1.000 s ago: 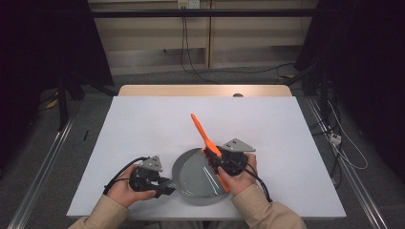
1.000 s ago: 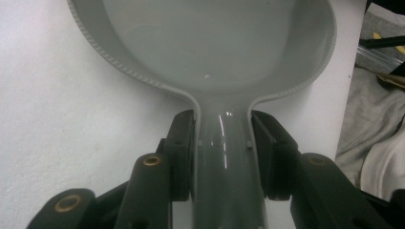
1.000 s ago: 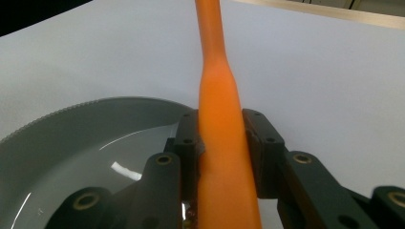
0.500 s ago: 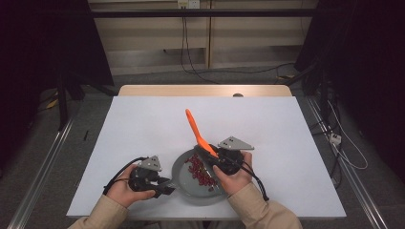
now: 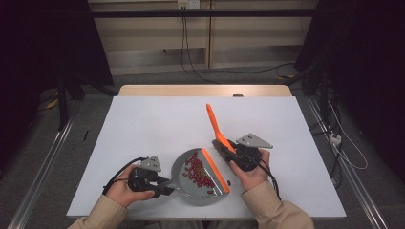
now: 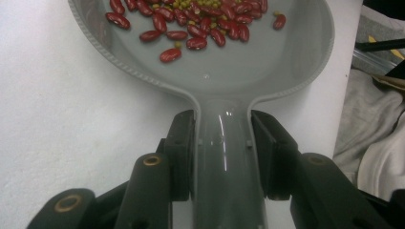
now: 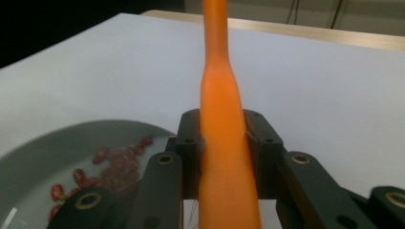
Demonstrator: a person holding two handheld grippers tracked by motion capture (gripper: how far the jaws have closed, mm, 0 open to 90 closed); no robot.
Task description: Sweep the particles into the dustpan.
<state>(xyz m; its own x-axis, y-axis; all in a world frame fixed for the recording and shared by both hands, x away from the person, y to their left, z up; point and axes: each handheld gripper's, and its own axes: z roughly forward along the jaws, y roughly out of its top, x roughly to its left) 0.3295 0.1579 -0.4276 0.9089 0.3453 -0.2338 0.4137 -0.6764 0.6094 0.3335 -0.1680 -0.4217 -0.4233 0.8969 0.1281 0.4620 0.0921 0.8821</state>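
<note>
white table (image 5: 157, 119) under dim light, dark curtains at both sides, wood panelling and cables behind. left gripper (image 5: 165, 187) at the near left edge, held in a hand (image 5: 122, 191) with a beige sleeve; its 2 jaws clamped on the handle of a grey dustpan (image 6: 229, 81), 1 pad pressing each side of the handle, as seen in the left gripper view. straight ahead of those jaws, the pan's round bowl flat on the table, red kidney beans (image 6: 191, 28) heaped toward its far part with a few small green beans among them. 1 red bean loose on the table just past the pan's rim, near the right hand. orange scraper (image 5: 217, 162) across the pan's right part, blade edge down among the beans, handle rising up and away. right gripper (image 5: 229, 147) closed tight on that orange handle (image 7: 224, 143), jaws gripping both sides of it, handle running on beyond the jaws over bare table; pan and beans low to the left of those jaws.
</note>
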